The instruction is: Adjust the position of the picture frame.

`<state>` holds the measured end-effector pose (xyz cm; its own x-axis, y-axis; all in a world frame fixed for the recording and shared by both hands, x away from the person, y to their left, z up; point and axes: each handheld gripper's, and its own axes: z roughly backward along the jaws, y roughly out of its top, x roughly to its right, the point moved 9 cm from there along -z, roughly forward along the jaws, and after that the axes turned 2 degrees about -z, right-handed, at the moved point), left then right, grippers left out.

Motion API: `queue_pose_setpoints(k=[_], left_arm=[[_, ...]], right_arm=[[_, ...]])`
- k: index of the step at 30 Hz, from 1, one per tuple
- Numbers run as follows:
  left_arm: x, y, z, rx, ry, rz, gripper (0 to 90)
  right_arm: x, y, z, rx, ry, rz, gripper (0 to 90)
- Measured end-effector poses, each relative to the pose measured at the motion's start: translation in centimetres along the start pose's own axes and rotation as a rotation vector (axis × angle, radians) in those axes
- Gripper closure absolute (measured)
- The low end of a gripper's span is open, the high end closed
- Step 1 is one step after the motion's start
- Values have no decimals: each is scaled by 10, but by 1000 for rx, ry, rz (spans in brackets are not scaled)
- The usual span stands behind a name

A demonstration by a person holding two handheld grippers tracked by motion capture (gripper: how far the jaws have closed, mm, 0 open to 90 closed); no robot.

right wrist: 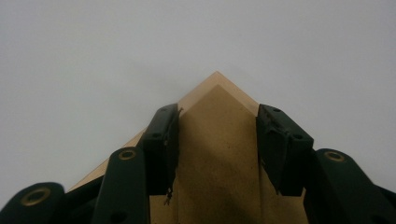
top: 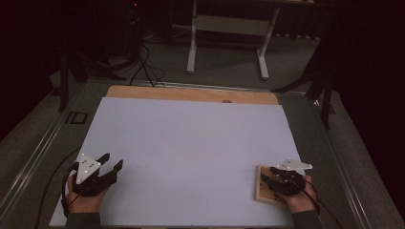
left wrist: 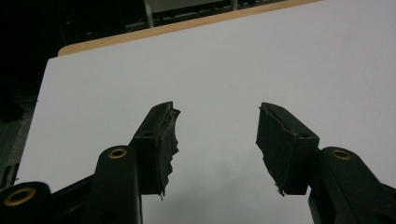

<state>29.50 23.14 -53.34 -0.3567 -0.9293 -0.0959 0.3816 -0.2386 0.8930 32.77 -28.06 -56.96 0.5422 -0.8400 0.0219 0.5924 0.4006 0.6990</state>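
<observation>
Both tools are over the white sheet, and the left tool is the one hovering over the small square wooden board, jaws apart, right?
Not quite: it is the right tool over the small square wooden board, jaws apart around a raised wooden piece, as the right gripper view shows. The left tool is open above bare white sheet.

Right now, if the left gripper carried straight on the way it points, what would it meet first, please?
Probably nothing: the left gripper stands open over the bare white sheet, and its line runs free to the wooden table edge at the far side, as far as depth shows.
</observation>
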Motion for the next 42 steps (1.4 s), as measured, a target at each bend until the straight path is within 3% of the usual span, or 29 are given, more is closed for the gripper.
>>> queue_pose_setpoints(k=[16, 24, 29, 30, 42], left_arm=[[1, 1, -1, 0, 0, -7, 469], [3, 1, -3, 1, -6, -7, 469], [6, 4, -2, 19, -26, 15, 468], [6, 4, -2, 19, -26, 15, 468], [9, 8, -5, 30, -49, 21, 506]], right_arm=[[-20, 42, -41, 1, 43, 65, 500], [-37, 62, -62, 7, 72, 95, 500], [-66, 80, -78, 8, 108, 144, 500], [-66, 80, -78, 8, 108, 144, 500], [-132, 99, -97, 9, 220, 254, 498]])
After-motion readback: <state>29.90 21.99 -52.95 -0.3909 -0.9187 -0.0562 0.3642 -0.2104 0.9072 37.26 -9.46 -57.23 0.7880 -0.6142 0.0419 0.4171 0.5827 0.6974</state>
